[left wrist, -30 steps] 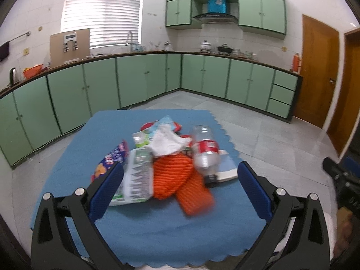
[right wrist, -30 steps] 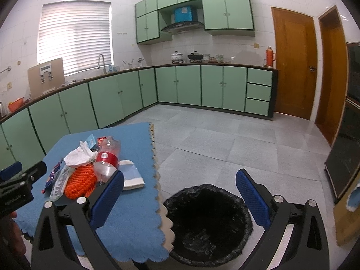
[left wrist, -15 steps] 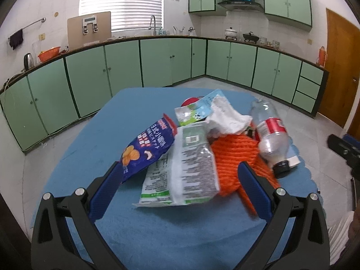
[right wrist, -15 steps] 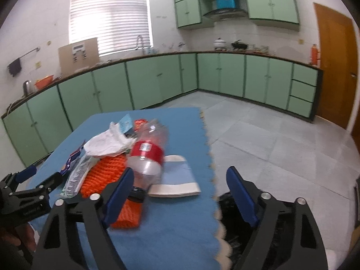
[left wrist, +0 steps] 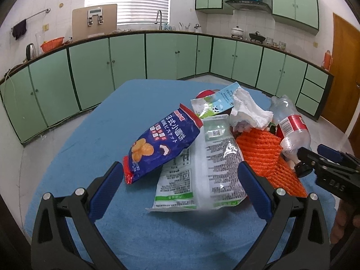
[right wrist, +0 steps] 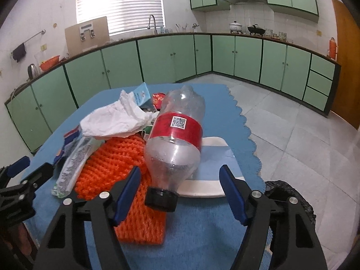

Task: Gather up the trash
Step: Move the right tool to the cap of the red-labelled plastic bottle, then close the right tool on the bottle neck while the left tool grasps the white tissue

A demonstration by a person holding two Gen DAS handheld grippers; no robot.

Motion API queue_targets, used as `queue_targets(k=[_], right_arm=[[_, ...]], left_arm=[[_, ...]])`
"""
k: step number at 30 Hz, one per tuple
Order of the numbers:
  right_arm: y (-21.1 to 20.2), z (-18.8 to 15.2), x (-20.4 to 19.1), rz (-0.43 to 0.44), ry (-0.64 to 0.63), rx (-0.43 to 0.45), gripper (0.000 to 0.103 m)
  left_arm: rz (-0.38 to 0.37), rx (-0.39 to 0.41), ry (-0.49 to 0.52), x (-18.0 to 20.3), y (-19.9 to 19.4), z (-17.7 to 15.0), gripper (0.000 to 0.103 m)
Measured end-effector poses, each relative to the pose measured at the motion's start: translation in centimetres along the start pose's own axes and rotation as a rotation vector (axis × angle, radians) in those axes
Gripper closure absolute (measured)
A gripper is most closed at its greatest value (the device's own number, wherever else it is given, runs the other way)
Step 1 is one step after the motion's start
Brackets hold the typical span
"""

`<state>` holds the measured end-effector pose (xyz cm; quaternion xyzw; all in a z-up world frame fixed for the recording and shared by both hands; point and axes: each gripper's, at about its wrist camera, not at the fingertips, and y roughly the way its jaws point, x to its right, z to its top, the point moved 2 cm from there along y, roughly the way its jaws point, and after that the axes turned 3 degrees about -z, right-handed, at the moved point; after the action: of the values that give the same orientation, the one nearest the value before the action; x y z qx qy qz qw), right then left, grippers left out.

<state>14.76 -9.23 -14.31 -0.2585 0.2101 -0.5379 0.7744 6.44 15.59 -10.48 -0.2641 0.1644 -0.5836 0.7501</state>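
A pile of trash lies on the blue table mat (left wrist: 90, 153). In the left wrist view my left gripper (left wrist: 181, 186) is open, its jaws either side of a dark blue snack bag (left wrist: 162, 144) and a green-and-white wrapper (left wrist: 202, 168). An orange foam net (left wrist: 263, 155), a crumpled white tissue (left wrist: 247, 110) and a clear plastic bottle with a red label (left wrist: 292, 130) lie to the right. In the right wrist view my right gripper (right wrist: 180, 191) is open, its jaws around the bottle's black cap (right wrist: 160, 199); the bottle (right wrist: 177, 135) lies on the orange net (right wrist: 117, 164).
A black-lined trash bin (right wrist: 290, 193) stands on the floor at the table's right edge. A flat white-and-blue card (right wrist: 211, 162) lies under the bottle. Green kitchen cabinets (left wrist: 157, 56) line the far walls. The right gripper also shows at the right of the left wrist view (left wrist: 326, 166).
Both grippers moved closer to the pile. The left one came in over the snack bag and wrapper; the right one swung left from the bin to the bottle's cap.
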Motion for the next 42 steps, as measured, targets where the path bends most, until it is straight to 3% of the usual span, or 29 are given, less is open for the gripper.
queue_targets(k=[3,7,18,28,35,36,42], right_arm=[[1.1,0.2,-0.1,-0.001,0.005,-0.017,0.035],[1.8,0.3,-0.4,0.038,0.005,-0.038,0.049],[1.1,0.0,0.5,0.094,0.018,-0.045,0.051],[0.0,-0.6,0.7,0.082,-0.016,-0.043,0.052],[-0.1,0.1,1.3,0.050,-0.014,-0.021,0.056],[-0.2,0.1,1.5,0.045,-0.014,-0.018,0.071],[0.7,0.2,1.9,0.049,-0.040,-0.048,0.071]], left_arm=[[-0.001,-0.006,-0.002,-0.3,0.3,0.0,0.005],[0.000,-0.010,-0.009,-0.2,0.5,-0.1,0.005],[-0.042,-0.037,0.004,1.2,1.7,0.1,0.005],[-0.001,-0.014,-0.027,0.1,1.4,0.3,0.005],[-0.065,0.022,-0.024,2.3,1.8,2.4,0.005],[-0.076,0.028,-0.020,2.8,1.9,2.8,0.005],[-0.130,0.038,-0.005,5.3,2.9,4.1,0.010]])
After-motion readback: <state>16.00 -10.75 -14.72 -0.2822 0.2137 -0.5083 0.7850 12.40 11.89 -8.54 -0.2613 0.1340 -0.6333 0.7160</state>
